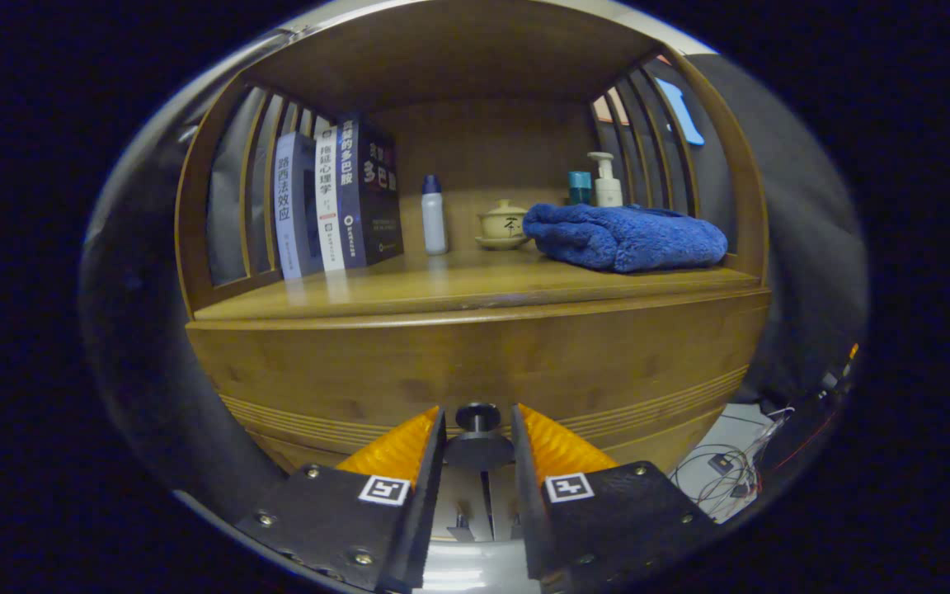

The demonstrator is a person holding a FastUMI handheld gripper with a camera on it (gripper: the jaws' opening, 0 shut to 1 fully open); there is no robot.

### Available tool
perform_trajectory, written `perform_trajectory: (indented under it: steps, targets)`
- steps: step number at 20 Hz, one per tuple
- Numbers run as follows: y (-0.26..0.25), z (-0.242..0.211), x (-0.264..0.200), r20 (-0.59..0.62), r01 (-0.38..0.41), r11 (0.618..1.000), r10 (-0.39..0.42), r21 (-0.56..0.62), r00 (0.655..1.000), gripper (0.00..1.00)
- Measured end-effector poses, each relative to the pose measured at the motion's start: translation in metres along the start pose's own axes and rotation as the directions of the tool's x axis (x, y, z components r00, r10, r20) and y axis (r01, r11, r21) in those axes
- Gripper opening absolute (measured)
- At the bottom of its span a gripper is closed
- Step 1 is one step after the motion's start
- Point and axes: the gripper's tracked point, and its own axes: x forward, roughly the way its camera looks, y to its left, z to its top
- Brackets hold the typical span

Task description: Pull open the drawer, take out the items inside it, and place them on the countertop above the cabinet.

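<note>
On the far left of the shelf, behind the slatted side, three books (335, 198) stand upright in a row, spines facing out. Just right of them stands one slim white bottle (434, 216) with a dark cap, then one small lidded ceramic pot (502, 224) on its saucer. Next comes one folded blue towel (625, 237), lying on the right half of the countertop (442, 289), with two more containers behind it: a teal-capped one (580, 187) and a white pump bottle (606, 181).

Below this surface runs the wooden drawer front (475, 363), flush with the cabinet as far as can be judged, so the drawer looks shut and its contents are hidden. The single dark round knob (477, 419) sits low at the middle of that front.

The gripper (478, 450) is right at the knob: its two fingers (397, 450) flank it on either side, close in. Whether both pads actually press on the knob cannot be told, since a thin gap may remain on each side.

By my reading, the task is at its very start. The grasp on the knob is being set or has just been set; the pull, the lifting out of whatever lies inside, and the placing on the countertop all remain to be done. Free room for those items shows on the wood ahead of the books and bottle.
</note>
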Motion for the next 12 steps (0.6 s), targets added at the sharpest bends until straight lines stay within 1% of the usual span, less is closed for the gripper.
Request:
perform_trajectory:
  steps: [1, 2, 3, 4, 5, 7, 8, 12]
  targets:
    - [-0.0002, -0.0011, -0.0011, -0.008, 0.0, 1.0, -0.001, -0.015, 1.0, 0.46]
    - [0.0002, -0.0001, 0.0003, 0.002, 0.001, 1.0, -0.001, -0.013, 1.0, 0.43]
    - [0.0006, -0.002, -0.0004, -0.003, -0.005, 1.0, 0.005, -0.001, 1.0, 0.41]
    - [0.0024, 0.0011, -0.0003, 0.011, -0.011, 1.0, 0.011, 0.012, 1.0, 0.41]
    - [0.0039, 0.0001, 0.0005, 0.003, -0.018, 1.0, 0.018, 0.019, 1.0, 0.34]
    - [0.0045, -0.002, 0.0047, -0.002, -0.02, 1.0, 0.02, 0.004, 1.0, 0.34]
    - [0.0009, -0.0023, 0.001, -0.009, -0.015, 1.0, 0.014, -0.006, 1.0, 0.28]
    - [0.0008, -0.0046, -0.0042, -0.033, -0.01, 1.0, 0.01, -0.006, 0.999, 0.27]
